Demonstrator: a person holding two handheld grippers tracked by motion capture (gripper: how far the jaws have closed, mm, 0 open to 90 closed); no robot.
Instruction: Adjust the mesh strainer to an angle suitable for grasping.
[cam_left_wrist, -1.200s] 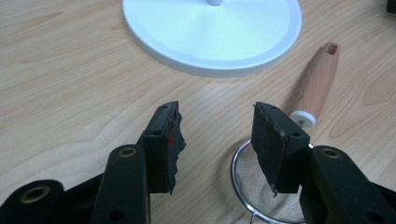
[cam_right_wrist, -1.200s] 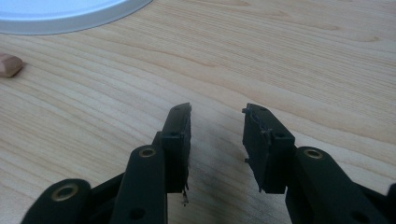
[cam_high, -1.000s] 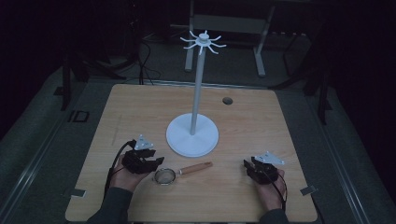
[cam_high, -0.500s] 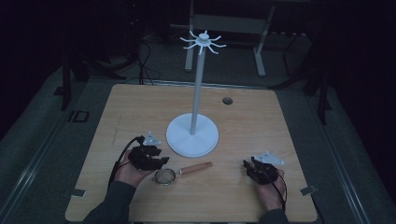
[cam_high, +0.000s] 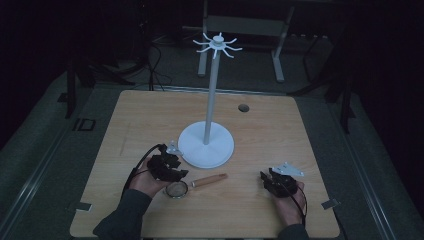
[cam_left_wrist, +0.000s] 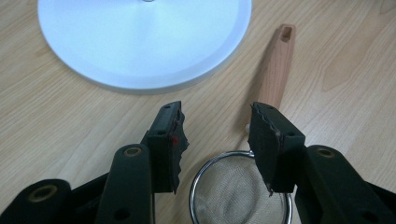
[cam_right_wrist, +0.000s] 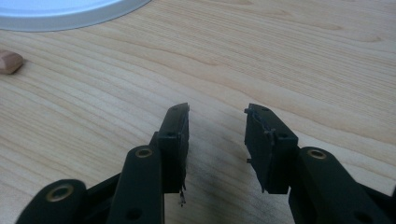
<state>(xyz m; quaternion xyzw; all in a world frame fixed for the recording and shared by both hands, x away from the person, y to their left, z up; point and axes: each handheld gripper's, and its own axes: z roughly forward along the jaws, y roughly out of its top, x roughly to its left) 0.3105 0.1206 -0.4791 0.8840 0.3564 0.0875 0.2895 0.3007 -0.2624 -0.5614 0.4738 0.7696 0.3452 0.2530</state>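
Left gripper (cam_left_wrist: 215, 135): jaws parted, angled down toward the table, held in the left hand (cam_high: 145, 177).
Right gripper (cam_right_wrist: 217, 140): jaws parted, low over the table, nothing between them.

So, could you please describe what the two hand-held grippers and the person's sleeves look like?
Both the left gripper and the right gripper are black, each topped by a grey three-cornered plate and trailing a black cable. Their jaws are flat black bars with round pivot holes and ridged pads; the left one's inner pad bears a small red mark. The sleeves look dark.
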